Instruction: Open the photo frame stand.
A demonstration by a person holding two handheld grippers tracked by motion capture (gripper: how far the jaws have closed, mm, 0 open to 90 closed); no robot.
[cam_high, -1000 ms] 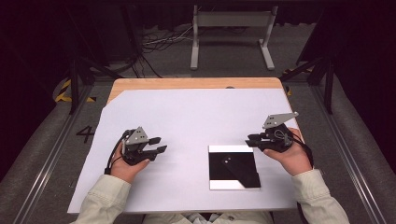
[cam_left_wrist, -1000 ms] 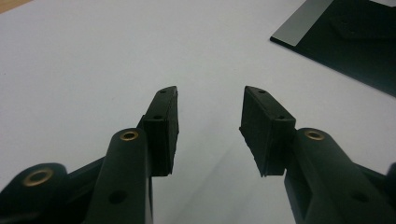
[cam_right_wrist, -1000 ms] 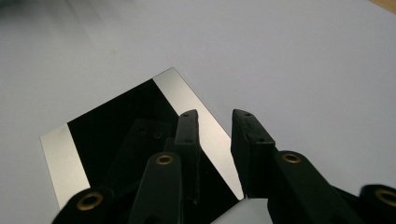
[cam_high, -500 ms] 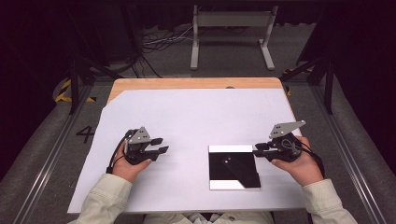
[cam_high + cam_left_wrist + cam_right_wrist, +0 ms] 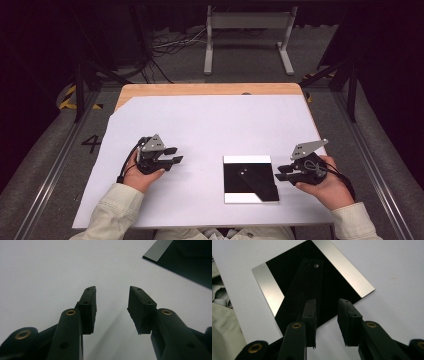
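Landmark is the black square plate [image 5: 250, 178], lying flat on the white worktop [image 5: 210, 125] near the person's edge, right of centre, with shiny strips along its near and far edges. A dark flat strip [image 5: 308, 287] with two small holes at its far end lies on the plate; in the right gripper view its long axis runs away from the jaws, nearly in line with them. The right gripper [image 5: 281, 173] sits just beside the plate's right edge, pointing at it; jaws apart, nothing between them, and they have just been opening a bit. Right hand is clearly the nearer one. The left gripper [image 5: 175, 155] rests well apart from the plate, off its left side, jaws apart and empty, plate corner showing far right in the left gripper view. Versus a second ago: the right gripper has slid back from over the plate's right edge to beside it; left gripper and plate unchanged.
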